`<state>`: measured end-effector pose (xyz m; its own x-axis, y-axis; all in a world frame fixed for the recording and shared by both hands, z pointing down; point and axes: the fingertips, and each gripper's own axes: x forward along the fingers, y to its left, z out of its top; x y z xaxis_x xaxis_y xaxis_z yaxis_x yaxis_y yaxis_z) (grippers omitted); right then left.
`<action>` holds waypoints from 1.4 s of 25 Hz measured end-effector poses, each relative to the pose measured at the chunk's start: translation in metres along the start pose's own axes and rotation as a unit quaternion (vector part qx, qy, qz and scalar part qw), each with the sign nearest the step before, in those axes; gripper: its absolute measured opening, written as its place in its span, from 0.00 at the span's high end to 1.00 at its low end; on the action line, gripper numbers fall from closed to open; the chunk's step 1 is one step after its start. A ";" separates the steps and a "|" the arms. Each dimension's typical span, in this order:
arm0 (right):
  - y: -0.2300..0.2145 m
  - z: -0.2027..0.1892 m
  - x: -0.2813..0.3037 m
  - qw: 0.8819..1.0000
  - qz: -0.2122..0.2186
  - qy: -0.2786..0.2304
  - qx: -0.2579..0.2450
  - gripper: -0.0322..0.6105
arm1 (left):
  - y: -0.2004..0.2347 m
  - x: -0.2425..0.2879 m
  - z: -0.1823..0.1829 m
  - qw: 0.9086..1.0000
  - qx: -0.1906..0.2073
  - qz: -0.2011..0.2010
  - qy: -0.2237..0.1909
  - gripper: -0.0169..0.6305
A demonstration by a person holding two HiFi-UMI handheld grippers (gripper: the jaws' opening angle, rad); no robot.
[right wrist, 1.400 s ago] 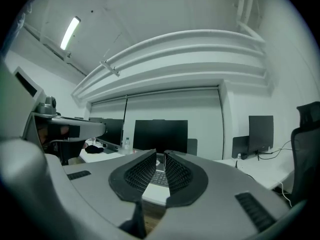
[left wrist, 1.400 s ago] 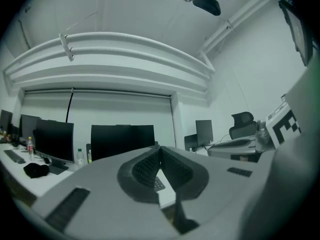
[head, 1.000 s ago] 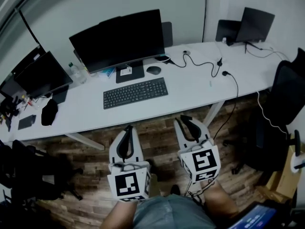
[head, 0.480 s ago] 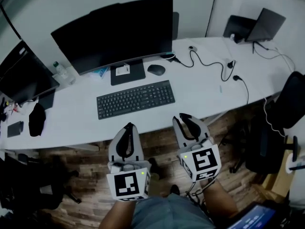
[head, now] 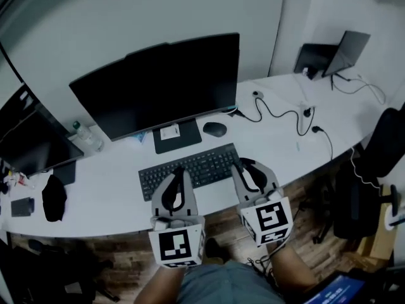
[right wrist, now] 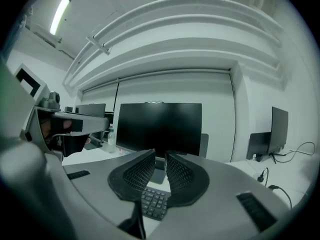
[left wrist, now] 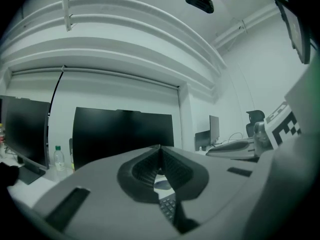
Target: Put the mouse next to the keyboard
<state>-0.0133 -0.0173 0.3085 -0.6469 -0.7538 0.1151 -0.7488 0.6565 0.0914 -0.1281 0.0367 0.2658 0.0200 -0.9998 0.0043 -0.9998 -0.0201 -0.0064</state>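
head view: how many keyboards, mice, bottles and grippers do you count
keyboard: 1
mouse: 1
bottle: 1
grippers: 2, left gripper and right gripper
total: 5

— What sort of place is this, an office?
— Looks like one. A long white desk (head: 107, 189) runs along the wall, with a big dark monitor (head: 158, 84), a keyboard (head: 190, 168) and a mouse (head: 214, 129) on it, more screens (head: 28, 147) to either side and cables (head: 276, 111) trailing across the top.
— And a black office chair (head: 387, 141) on the wood floor (head: 107, 249) at the end.
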 end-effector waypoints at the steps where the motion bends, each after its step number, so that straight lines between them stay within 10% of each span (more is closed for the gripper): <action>1: 0.000 0.005 0.004 1.000 -0.005 -0.005 -0.003 0.83 | 0.003 0.004 0.004 1.000 0.001 -0.005 -0.006 0.97; 17: -0.013 0.027 0.049 0.999 -0.027 -0.018 -0.025 0.83 | 0.028 0.045 0.012 0.999 0.001 -0.031 -0.026 0.97; 35: -0.065 -0.030 0.134 0.996 0.062 0.063 -0.013 0.74 | 0.027 0.140 -0.038 0.999 -0.013 0.018 0.044 0.97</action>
<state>-0.0463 -0.1601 0.3479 -0.7094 -0.6591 0.2496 -0.6595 0.7457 0.0948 -0.1529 -0.1032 0.3043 -0.0156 -0.9956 0.0922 -0.9997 0.0173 0.0171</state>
